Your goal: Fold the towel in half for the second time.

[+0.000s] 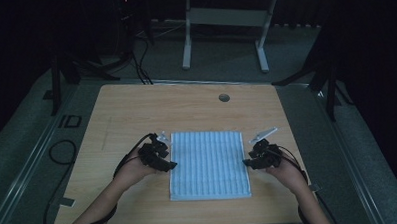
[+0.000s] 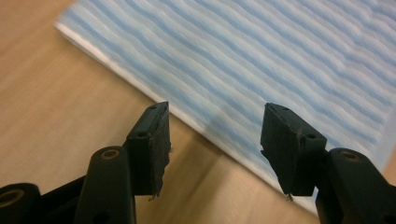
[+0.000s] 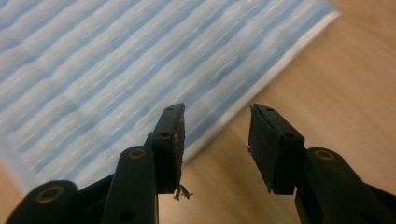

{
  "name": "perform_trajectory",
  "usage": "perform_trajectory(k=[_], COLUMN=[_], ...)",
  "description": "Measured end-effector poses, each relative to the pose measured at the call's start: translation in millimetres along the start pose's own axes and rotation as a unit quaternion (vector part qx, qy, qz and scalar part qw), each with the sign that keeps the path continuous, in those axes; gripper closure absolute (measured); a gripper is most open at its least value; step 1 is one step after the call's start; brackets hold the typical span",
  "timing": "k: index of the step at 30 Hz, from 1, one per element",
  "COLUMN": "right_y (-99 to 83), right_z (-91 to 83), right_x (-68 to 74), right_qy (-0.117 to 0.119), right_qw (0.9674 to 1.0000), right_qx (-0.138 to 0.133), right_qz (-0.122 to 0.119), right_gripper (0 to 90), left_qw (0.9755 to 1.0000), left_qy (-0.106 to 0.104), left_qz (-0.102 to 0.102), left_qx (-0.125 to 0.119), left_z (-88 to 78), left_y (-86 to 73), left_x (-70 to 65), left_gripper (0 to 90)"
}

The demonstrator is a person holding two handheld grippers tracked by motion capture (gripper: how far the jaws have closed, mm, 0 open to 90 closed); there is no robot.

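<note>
A folded cloth (image 1: 208, 164) with thin blue and white stripes lies flat on the wooden table (image 1: 186, 107), near the front edge. At the cloth's left edge is my left gripper (image 1: 172, 165), open; in the left gripper view (image 2: 215, 109) the cloth's white hem (image 2: 140, 88) runs below the gap between the jaws. My right gripper (image 1: 246, 163) is open at the cloth's right edge. In the right gripper view (image 3: 217, 109) the cloth's edge (image 3: 261, 88) runs just under the left jaw. Nothing is pinched by either gripper.
A round cable hole (image 1: 224, 97) sits near the table's far edge. Beyond the table stand the white legs of a desk (image 1: 186, 42) and dark stands with cables on the floor (image 1: 135, 64). Bare wood surrounds the cloth on all sides.
</note>
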State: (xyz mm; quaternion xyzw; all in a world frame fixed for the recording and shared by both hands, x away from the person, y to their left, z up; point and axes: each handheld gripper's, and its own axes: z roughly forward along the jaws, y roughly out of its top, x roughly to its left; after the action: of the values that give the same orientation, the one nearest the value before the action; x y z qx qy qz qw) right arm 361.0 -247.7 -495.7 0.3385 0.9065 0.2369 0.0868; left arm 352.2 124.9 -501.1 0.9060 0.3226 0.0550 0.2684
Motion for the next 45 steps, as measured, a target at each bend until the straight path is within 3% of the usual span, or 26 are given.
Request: perform_trajectory(k=[4,15,23,37,41,45], right_y=[12.4,51.3,72.9,86.9,87.7,87.9], right_z=[2.8,11.8,23.8,66.7,74.2,78.4], right_x=[-13.3,-48.9,-67.2,-77.4,-77.0,-76.2], right_qy=[-0.006,-0.015,-0.014,-0.024,-0.041,-0.023], right_qw=[0.9999,0.9992,0.9982,0.9958,0.9946,0.9943], right_qx=[0.005,0.011,0.015,0.061,0.073,0.075], right_qz=[0.008,0.035,0.057,0.064,0.062,0.072], right_gripper=[55.6,55.6,55.5,56.0,59.7,65.2], left_qw=[0.9999,0.9988,0.9984,0.9969,0.9972,0.9972], left_qy=[0.013,0.038,0.037,0.028,0.027,0.026], left_qz=[0.0,-0.025,-0.042,-0.073,-0.07,-0.069], left_qx=[-0.009,-0.016,-0.008,-0.001,0.003,0.018], left_z=[2.6,7.6,18.7,45.6,49.4,55.8], left_y=[6.3,29.4,48.6,61.8,62.0,60.6], left_x=[8.6,43.9,59.3,79.5,83.6,85.6], left_gripper=[42.3,42.3,42.3,46.7,55.5,61.6])
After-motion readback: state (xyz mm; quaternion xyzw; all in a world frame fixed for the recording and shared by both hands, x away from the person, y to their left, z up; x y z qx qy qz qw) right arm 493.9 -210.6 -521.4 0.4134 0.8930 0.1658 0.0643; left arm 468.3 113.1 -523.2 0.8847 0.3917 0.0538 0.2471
